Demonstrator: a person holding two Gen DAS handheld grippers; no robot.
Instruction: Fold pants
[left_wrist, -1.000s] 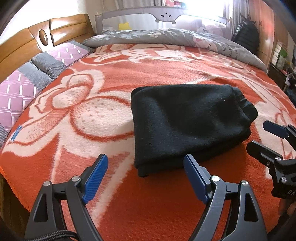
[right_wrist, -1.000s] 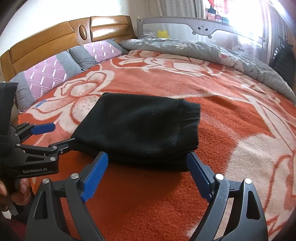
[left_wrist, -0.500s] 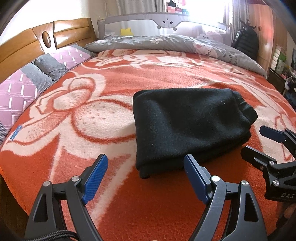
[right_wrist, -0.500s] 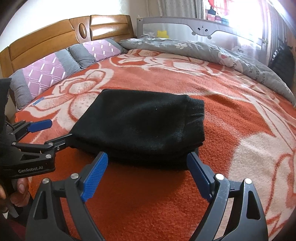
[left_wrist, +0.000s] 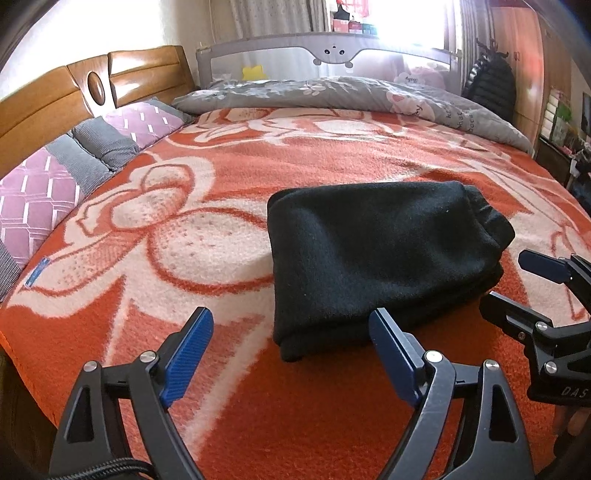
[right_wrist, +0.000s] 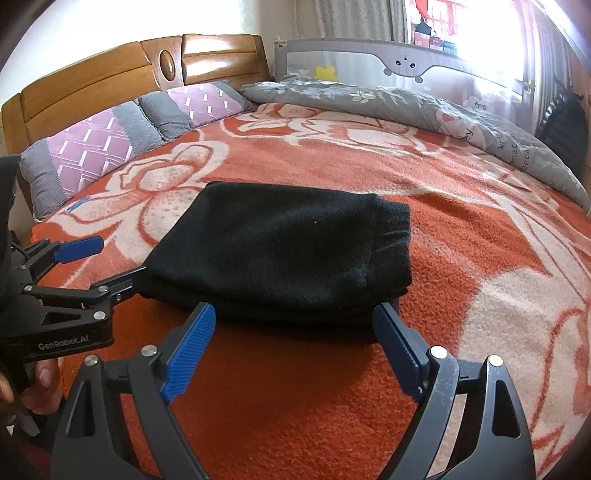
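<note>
Black pants (left_wrist: 380, 254) lie folded into a thick stacked rectangle on the orange flowered blanket (left_wrist: 207, 240); they also fill the middle of the right wrist view (right_wrist: 288, 254). My left gripper (left_wrist: 291, 347) stands open just short of the bundle's near left corner, nothing between its blue pads. My right gripper (right_wrist: 295, 343) is open too, in front of the bundle's near edge. Each gripper shows in the other's view: the right gripper (left_wrist: 528, 288) at the pants' right end, the left gripper (right_wrist: 88, 266) at their left end, both open and empty.
A wooden headboard (right_wrist: 110, 77) with pink and grey pillows (right_wrist: 103, 147) runs along the left. A grey duvet (left_wrist: 354, 96) lies bunched at the far side below a grey bed rail (left_wrist: 332, 51). A person's fingers (right_wrist: 40, 380) hold the left gripper's handle.
Both grippers have drawn back slightly and risen from the folded pants, staying open. The pants have not moved.
</note>
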